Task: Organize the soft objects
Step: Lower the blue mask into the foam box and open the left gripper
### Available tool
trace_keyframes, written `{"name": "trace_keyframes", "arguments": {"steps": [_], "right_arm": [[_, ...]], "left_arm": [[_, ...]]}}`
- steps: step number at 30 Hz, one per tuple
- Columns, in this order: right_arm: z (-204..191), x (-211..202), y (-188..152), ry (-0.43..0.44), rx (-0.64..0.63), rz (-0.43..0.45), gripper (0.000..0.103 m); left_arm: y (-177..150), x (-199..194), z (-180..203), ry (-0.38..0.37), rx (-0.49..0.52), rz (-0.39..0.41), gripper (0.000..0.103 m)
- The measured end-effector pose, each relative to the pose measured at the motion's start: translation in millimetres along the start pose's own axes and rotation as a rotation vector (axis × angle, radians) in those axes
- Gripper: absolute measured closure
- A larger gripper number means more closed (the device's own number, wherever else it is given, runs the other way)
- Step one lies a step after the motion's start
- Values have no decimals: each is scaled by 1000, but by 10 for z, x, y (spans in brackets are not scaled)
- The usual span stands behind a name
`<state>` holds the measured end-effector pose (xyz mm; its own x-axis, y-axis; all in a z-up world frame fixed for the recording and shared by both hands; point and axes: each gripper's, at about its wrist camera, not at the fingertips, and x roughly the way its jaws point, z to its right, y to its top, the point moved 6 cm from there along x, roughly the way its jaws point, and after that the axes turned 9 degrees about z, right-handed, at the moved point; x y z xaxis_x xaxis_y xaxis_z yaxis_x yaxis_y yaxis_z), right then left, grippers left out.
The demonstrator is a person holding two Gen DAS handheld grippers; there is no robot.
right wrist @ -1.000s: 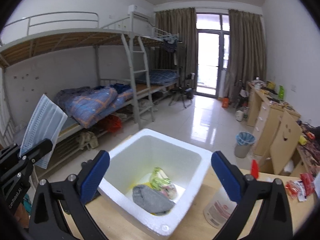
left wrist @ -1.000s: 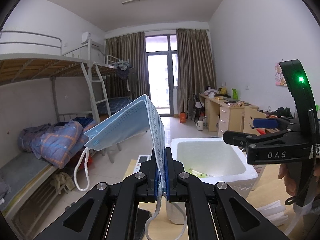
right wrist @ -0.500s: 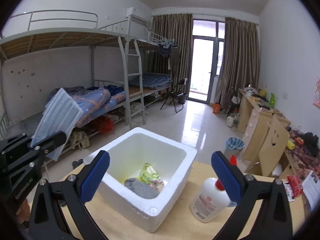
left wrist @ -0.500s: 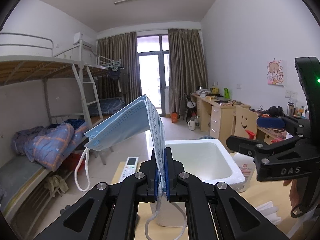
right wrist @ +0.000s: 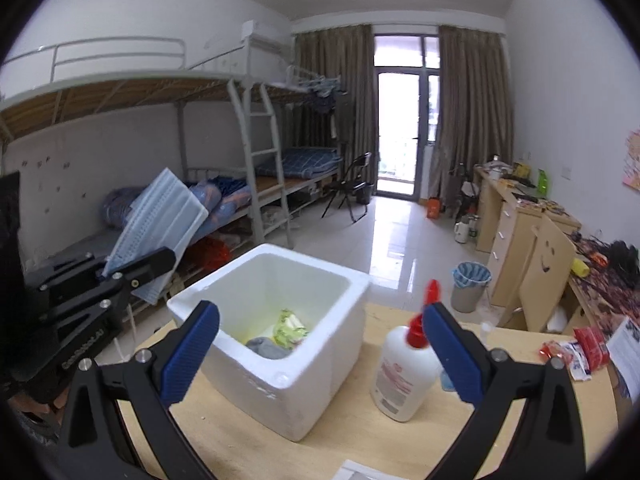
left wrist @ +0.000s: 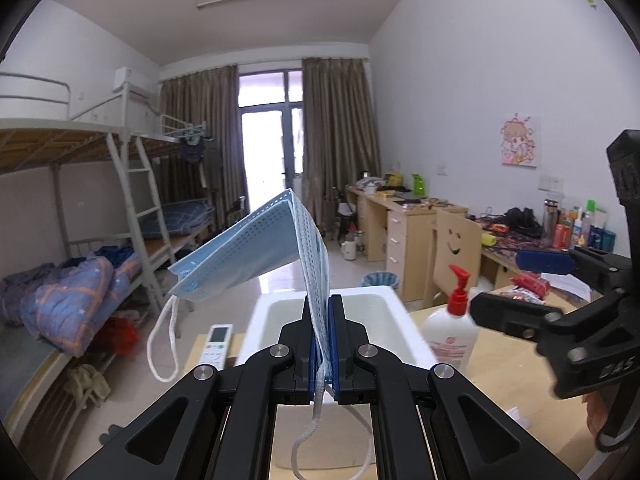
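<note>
My left gripper (left wrist: pixel 322 344) is shut on a blue face mask (left wrist: pixel 256 252), held in the air in front of the white foam box (left wrist: pixel 400 312); its white ear loops hang down. In the right wrist view the mask (right wrist: pixel 160 216) sits left of the box (right wrist: pixel 304 392), above table level. The box holds a grey cloth (right wrist: pixel 266 348) and a green-yellow soft packet (right wrist: pixel 290 324). My right gripper (right wrist: pixel 320 356) is open and empty, its blue pads either side of the box's near corner. It also shows in the left wrist view (left wrist: pixel 520 284).
A white lotion bottle with a red pump (right wrist: pixel 404 376) stands right of the box on the wooden table (right wrist: pixel 360 440). A white remote (left wrist: pixel 216 344) lies left of the box. Red snack packets (right wrist: pixel 576 352) and papers lie at the right. Bunk beds and desks stand beyond.
Both grippers have pulled back from the box, bringing the lotion bottle into view. The mask stays clamped in the left gripper. The right gripper stays open.
</note>
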<state>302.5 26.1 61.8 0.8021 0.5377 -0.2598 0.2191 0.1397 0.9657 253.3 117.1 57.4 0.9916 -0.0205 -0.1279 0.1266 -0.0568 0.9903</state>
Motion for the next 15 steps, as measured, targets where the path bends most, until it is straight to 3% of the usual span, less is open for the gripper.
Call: {"name": "trace_keyframes", "arguments": {"steps": [6, 10, 15], "right_arm": [[258, -233, 32, -38, 59, 67, 0], [389, -359, -20, -108, 63, 65, 0], [506, -562, -16, -146, 82, 148, 0]], "left_arm": [[-23, 149, 136, -45, 17, -8, 98], [-52, 229, 190, -58, 27, -14, 98], [-84, 352, 240, -63, 45, -29, 98]]}}
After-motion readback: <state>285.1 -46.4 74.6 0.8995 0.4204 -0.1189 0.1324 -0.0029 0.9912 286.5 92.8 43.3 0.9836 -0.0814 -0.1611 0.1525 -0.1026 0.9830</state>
